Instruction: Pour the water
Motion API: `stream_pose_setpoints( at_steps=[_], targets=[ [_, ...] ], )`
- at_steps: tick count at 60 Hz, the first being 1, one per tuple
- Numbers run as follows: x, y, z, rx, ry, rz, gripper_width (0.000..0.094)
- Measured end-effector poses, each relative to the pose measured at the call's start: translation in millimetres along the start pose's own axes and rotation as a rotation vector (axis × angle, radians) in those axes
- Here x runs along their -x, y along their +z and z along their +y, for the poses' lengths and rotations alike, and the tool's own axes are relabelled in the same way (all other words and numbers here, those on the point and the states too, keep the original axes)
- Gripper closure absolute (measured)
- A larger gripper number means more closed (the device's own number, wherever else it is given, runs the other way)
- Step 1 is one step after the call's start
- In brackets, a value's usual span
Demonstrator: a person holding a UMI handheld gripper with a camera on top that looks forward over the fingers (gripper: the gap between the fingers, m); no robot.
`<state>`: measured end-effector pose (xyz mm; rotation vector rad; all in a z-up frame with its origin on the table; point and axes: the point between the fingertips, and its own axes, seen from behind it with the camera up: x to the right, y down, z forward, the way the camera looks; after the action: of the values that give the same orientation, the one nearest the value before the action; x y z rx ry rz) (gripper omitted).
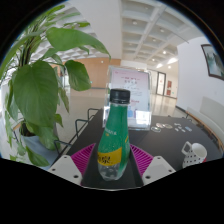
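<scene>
- The claw (110, 165) has its two fingers spread about as wide as the bottle, one pink pad (82, 157) at the left of it and the other (139, 158) at the right.
- Right between them stands one green transparent plastic bottle with a black screw cap and a yellow label (114, 138), upright and capped.
- Both pads sit tight against the bottle's lower body with no gap showing on either side, so the claw looks clamped on it.
- The bottle's base is low between the fingers; whether it rests on the dark table (160, 135) or hangs clear I cannot tell.
- Just beyond the bottle, a clear rectangular plastic container (133, 100) stands on the table, one of it.
- Off to the right of the right finger, near the table's edge, a single small white mug-like object (194, 153).
- On the left side a large-leaved green potted plant (40, 85) crowds in, its leaves reaching close to the bottle's side.
- To the right and ahead, the table top lies bare and the hall beyond is roomy.
</scene>
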<state>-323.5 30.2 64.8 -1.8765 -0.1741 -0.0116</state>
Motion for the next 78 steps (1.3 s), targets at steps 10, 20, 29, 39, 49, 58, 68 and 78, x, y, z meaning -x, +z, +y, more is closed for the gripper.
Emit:
stream_pose_setpoints(
  at_steps=[10,20,29,39,49,58,68,78],
  targets=[
    [-2.9,3.8,-5.6,-0.036,0.031,0.000,0.0444],
    [-3.5,-10.0,-23.3,-0.098,0.058,-0.051,0.0518],
    [-4.3,-51.4,-75.9,-0.199,0.191,-0.166,0.0518],
    [-14.3,-107.3,-147.8,-0.292,0.584,-0.437,0.0520],
    [-57.1,-139.5,-191.6,-0.289,1.211,-0.781,0.0519],
    [-120.2,-130.6,-183.7,-0.289,1.658,-0.904,0.0519],
    [-168.5,-98.9,-142.7,-0.254,2.014,-0.897,0.0521],
    [-185.1,-85.0,-114.4,-0.218,2.107,-0.859,0.0521]
  ],
)
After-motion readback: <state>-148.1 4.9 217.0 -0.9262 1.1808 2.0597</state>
